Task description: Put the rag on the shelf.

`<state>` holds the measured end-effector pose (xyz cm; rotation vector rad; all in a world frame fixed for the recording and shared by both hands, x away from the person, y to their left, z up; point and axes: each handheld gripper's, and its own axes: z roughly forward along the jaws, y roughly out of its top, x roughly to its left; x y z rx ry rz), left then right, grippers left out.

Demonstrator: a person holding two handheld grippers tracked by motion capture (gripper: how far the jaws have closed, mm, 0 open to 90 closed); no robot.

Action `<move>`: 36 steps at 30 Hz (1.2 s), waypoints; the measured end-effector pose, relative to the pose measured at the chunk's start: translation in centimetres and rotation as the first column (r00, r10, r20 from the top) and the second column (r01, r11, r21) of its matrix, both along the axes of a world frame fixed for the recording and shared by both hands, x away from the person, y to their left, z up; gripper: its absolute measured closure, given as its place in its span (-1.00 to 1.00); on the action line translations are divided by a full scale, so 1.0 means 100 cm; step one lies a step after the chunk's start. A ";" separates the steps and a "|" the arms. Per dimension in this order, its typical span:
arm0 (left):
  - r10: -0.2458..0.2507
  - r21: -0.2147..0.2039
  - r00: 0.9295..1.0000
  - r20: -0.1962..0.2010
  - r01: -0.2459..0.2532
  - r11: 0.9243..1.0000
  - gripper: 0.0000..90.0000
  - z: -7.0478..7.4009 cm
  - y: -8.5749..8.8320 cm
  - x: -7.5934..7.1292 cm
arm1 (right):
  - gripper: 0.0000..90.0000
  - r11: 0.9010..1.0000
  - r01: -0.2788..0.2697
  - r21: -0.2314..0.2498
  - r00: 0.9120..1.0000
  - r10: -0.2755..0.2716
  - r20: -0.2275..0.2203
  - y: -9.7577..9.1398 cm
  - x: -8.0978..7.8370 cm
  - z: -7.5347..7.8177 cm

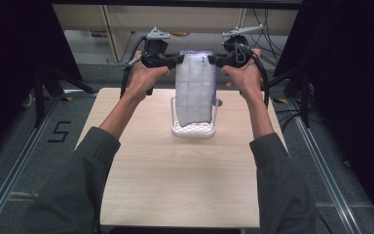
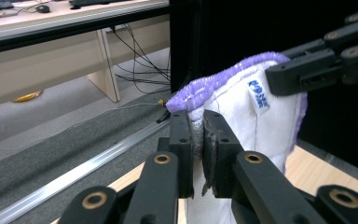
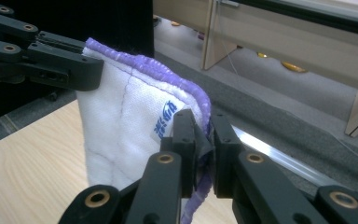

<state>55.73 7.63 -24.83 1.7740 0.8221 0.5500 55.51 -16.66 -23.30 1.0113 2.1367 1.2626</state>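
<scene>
Both my grippers, left gripper (image 1: 181, 60) and right gripper (image 1: 211, 60), clamped on cloth (image 1: 194, 90) top corners; cloth hangs spread between them, above basket (image 1: 193, 128), likely for lowering in.

The white basket (image 1: 193, 129) stands mid-table right under the hanging cloth (image 1: 194, 87), blocking a straight drop. The bare table (image 1: 175, 185) in front and on both sides offers open passage.

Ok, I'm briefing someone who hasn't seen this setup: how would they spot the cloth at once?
Look above the far end of the wooden table, over the white basket. The cloth hangs there between the left gripper and right gripper, white and quilted, with purple edging and a small blue-printed label.
</scene>
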 end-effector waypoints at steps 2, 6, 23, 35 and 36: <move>0.002 -0.021 1.000 0.001 -0.002 1.000 0.83 -0.004 0.000 0.006 | 0.85 1.000 0.004 0.008 1.000 -0.004 -0.005 0.002 0.007 -0.005; 0.023 -0.033 1.000 -0.005 -0.023 0.999 0.82 -0.013 0.000 0.017 | 0.85 0.999 0.040 0.009 0.999 -0.040 -0.003 0.005 0.019 -0.016; 0.063 -0.057 0.994 -0.086 -0.068 0.996 0.80 -0.052 0.000 0.046 | 0.84 0.995 0.085 -0.054 0.993 -0.089 -0.079 0.016 0.057 -0.057; 0.097 -0.037 0.986 -0.136 -0.103 0.994 0.76 -0.072 -0.004 0.060 | 0.83 0.986 0.132 -0.105 0.981 -0.145 -0.132 0.018 0.065 -0.075; 0.096 -0.020 0.985 -0.144 -0.100 0.995 0.76 -0.074 -0.003 0.061 | 0.83 0.985 0.131 -0.115 0.980 -0.146 -0.133 0.018 0.066 -0.077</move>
